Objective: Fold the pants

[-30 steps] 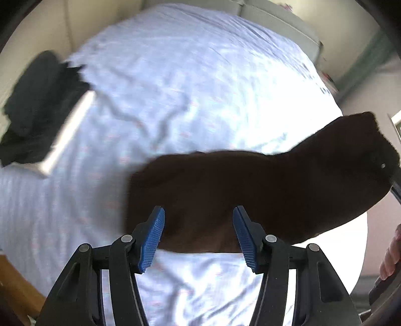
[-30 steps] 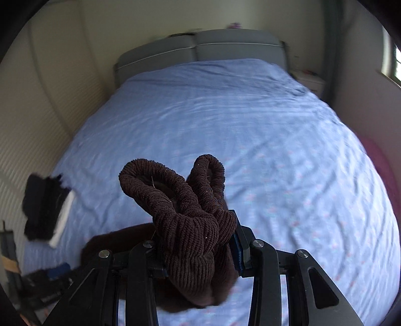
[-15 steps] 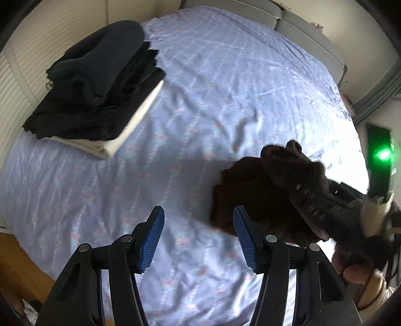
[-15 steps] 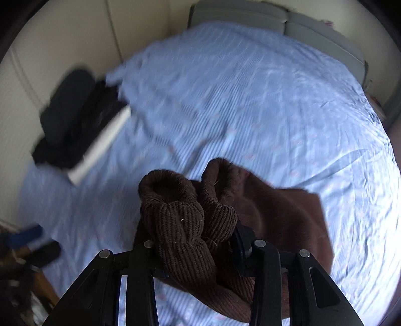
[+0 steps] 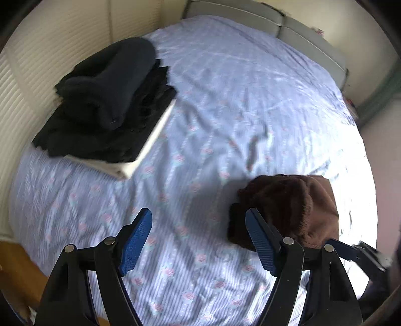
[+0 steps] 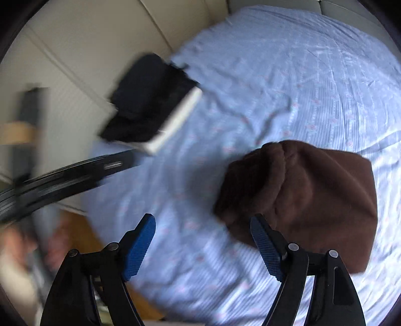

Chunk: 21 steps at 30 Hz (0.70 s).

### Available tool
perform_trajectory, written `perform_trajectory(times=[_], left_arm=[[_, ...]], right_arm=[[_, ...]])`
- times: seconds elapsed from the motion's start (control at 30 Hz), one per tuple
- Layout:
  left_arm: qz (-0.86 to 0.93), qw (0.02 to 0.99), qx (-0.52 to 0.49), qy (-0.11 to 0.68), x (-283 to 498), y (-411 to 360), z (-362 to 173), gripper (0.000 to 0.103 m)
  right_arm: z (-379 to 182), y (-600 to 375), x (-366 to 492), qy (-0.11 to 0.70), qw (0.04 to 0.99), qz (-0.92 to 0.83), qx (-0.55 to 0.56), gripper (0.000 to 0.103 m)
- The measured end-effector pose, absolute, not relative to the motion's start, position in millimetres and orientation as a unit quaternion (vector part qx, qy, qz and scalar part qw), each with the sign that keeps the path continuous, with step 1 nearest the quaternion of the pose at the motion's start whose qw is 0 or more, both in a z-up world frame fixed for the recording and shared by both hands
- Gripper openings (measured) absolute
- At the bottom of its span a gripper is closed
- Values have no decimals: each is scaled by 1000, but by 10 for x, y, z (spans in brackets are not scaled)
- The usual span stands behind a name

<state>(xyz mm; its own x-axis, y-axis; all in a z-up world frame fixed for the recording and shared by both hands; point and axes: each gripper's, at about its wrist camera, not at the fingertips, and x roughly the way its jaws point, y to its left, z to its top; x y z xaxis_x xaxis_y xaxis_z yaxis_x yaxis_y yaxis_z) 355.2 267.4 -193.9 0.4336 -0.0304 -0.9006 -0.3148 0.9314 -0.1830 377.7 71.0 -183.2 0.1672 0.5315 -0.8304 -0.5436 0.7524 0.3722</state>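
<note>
The brown corduroy pants [image 5: 290, 208] lie folded in a compact bundle on the blue patterned bed sheet [image 5: 213, 105], also seen in the right wrist view [image 6: 310, 193]. My left gripper [image 5: 198, 240] is open and empty, hovering over bare sheet just left of the pants. My right gripper [image 6: 203, 248] is open and empty, with its right finger overlapping the bundle's near left edge. Part of the right gripper shows at the lower right of the left wrist view [image 5: 361, 253].
A stack of folded dark clothes [image 5: 107, 100] on a folded white piece lies at the bed's left side by the cream wall; it also shows in the right wrist view [image 6: 150, 100]. The grey headboard [image 5: 275, 22] is at the far end. Wooden floor [image 5: 15, 270] shows lower left.
My right gripper has opened and let go of the brown pants, which now lie folded on the sheet. Both views have swung towards the bed's left side.
</note>
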Motion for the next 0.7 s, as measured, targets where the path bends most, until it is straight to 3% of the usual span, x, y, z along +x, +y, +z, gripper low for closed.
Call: perform_trajectory(times=[0.2,0.4,0.6,0.63,0.7], left_arm=[[-10,834,-140,533,3792,2025,-1988,77],[-63,833,-108,539,4192,1474,-2187,78],[-48,804,-120,580,4621,1340,-2568,77],[-38,796,-127,591,4672,1340,-2653,74],[-25,786,-140,602,4711,1344,-2738,43]], right_arm=[[-1955,-232,3812,549,811,202,3,79],[-2401,-1130,4039,595,787,100,125,79],[-2658,-1430,4060,609,766,74,189,79],[-2689,-1429,4074,613,763,75,189,79],[-2736,-1422,4098,616,761,83,186,79]])
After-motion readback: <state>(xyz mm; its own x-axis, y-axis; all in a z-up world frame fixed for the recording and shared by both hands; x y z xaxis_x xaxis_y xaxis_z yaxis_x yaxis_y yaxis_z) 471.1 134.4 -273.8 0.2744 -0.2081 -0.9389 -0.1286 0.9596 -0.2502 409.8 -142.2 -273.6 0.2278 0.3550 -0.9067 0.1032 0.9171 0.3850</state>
